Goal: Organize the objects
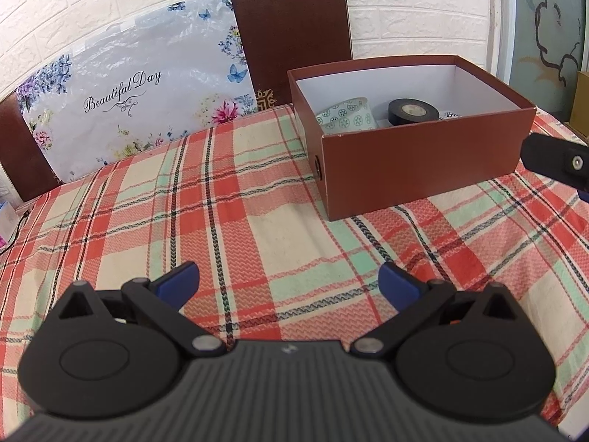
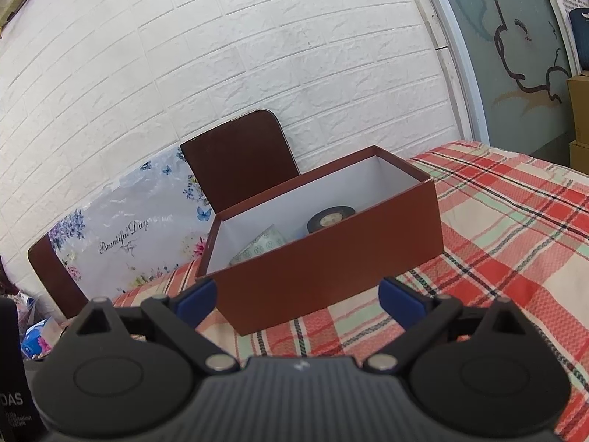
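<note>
Two grippers are over a table covered with a plaid cloth (image 1: 257, 199) in red, cream and mint green. The left gripper (image 1: 289, 283) has its blue-tipped fingers spread wide, and nothing is between them; only the cloth shows below. The right gripper (image 2: 298, 296) is also spread wide and holds nothing. Its fingers stand just before the near long wall of a reddish-brown rectangular cardboard box (image 2: 331, 254), which has a white inside and no lid on it. In the left wrist view, a black part of the right gripper shows at the right edge of the picture, beside the box.

The box (image 1: 416, 169) stands on the cloth near the far edge of the table, toward the right side in the left wrist view. Inside it lies a white cup with a teal flower pattern (image 1: 348, 116), tipped on its side at the left end of the box. Next to it, more in the middle, sits a black roll of tape (image 1: 413, 111) with a pale core. A small patterned thing is just to the right of the roll, but it is mostly hidden by the box wall.

Behind the table, a dark brown chair back (image 1: 294, 37) and a floral plastic sheet with the words "Beautiful Day" (image 1: 136, 92) lean before a white brick-pattern wall (image 2: 257, 55).
</note>
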